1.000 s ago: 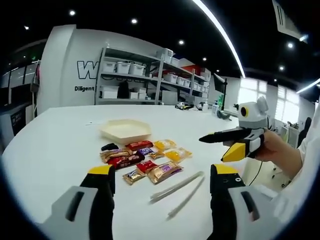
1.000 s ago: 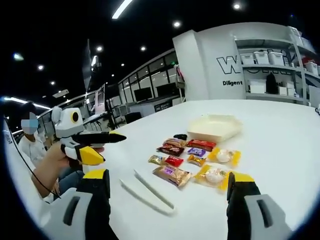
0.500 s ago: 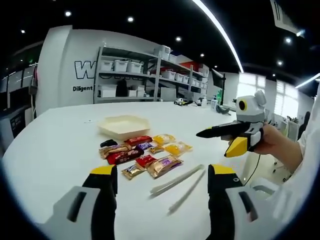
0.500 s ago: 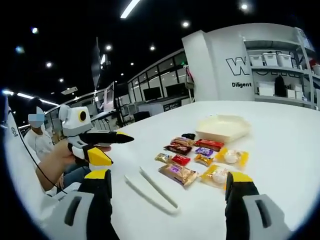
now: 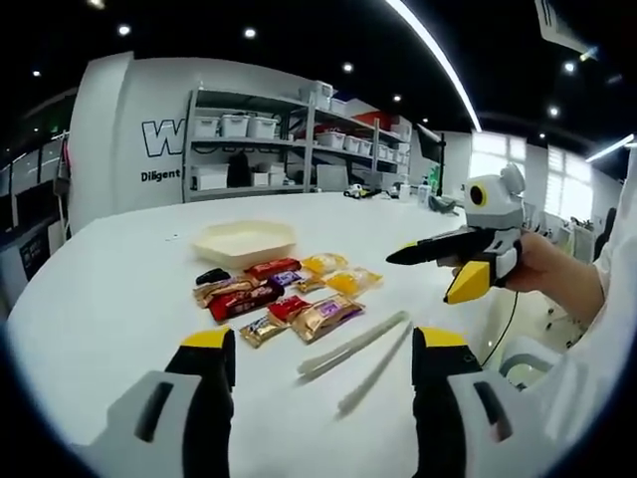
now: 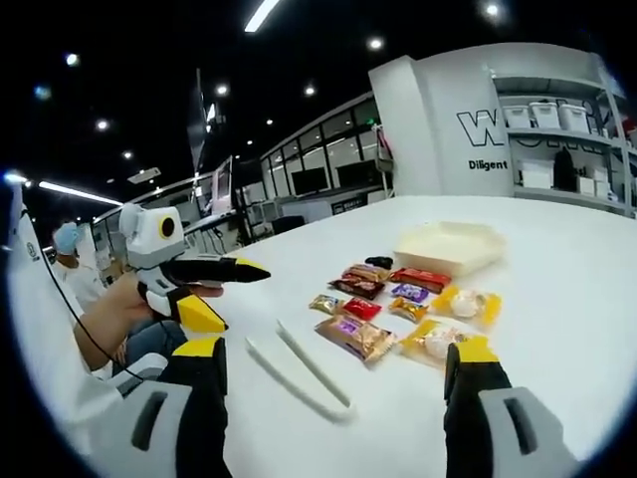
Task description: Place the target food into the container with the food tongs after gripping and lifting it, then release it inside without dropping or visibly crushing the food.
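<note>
Room: a large hall with a dark ceiling, spot and strip lights, a white wall with partial lettering, and metal shelving [image 5: 299, 139] stacked with white bins.
Surface: a broad white table [image 5: 109, 289], glossy, running back toward the shelving.
Container: a shallow cream hexagonal tray [image 5: 245, 242] [image 6: 450, 246] at the far end of the items.
Food: a cluster of wrapped snacks [image 5: 284, 299] [image 6: 403, 309] lies just in front of the tray: red, brown, purple and gold wrappers, with two yellow-wrapped pieces [image 6: 465, 304] on the side away from the tongs in the right gripper view.
Tongs: pale food tongs [image 5: 360, 356] [image 6: 299, 368] lie flat on the table, arms spread in a narrow V, pinching nothing.
Food versus tongs: the snacks lie just beside the tongs, between them and the tray; the nearest gold packet [image 5: 326, 317] is near the tips but apart.
Left gripper [image 5: 320, 349]: jaws wide apart, above the table, touching nothing.
Right gripper [image 6: 333, 357]: jaws wide apart, likewise touching nothing; in the left gripper view it [image 5: 430, 265] is held in a hand [image 5: 537, 279] off the table's edge.
</note>
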